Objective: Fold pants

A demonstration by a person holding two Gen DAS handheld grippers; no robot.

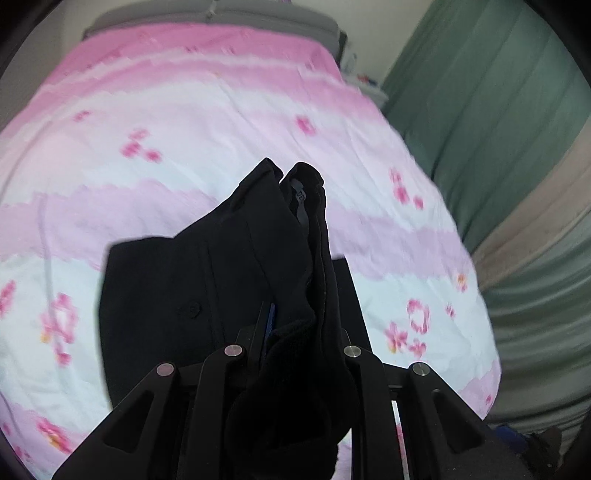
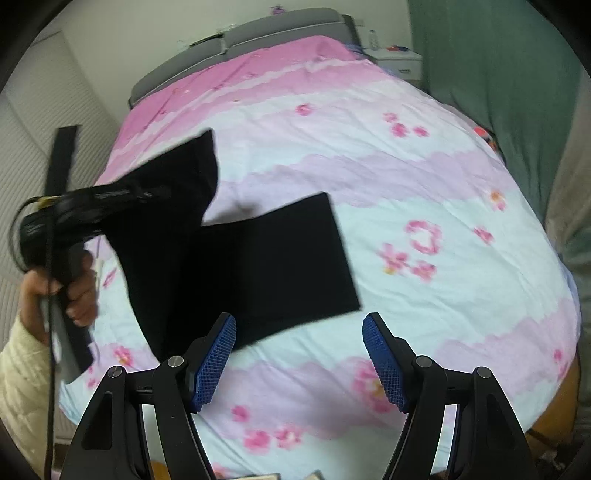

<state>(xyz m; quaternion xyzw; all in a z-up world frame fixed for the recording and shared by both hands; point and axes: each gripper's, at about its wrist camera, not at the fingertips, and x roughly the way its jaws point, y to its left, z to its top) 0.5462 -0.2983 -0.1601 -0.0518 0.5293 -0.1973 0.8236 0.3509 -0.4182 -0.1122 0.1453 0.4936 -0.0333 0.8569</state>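
Observation:
The black pants [image 2: 258,266] lie partly on the pink flowered bed cover [image 2: 406,184]; one end is lifted at the left. My left gripper [image 1: 291,332] is shut on the pants' waistband [image 1: 258,258], which bunches up between its fingers and hides the pads. In the right wrist view the left gripper [image 2: 110,195] shows at the left, held by a hand, lifting the cloth. My right gripper [image 2: 299,354] is open and empty, its blue pads [image 2: 218,358] just short of the near edge of the flat part of the pants.
A grey headboard [image 2: 258,29] stands at the far end of the bed. A green curtain [image 2: 498,92] hangs at the right. A white nightstand [image 2: 400,61] sits by the headboard. A white wall panel [image 2: 37,147] runs along the left.

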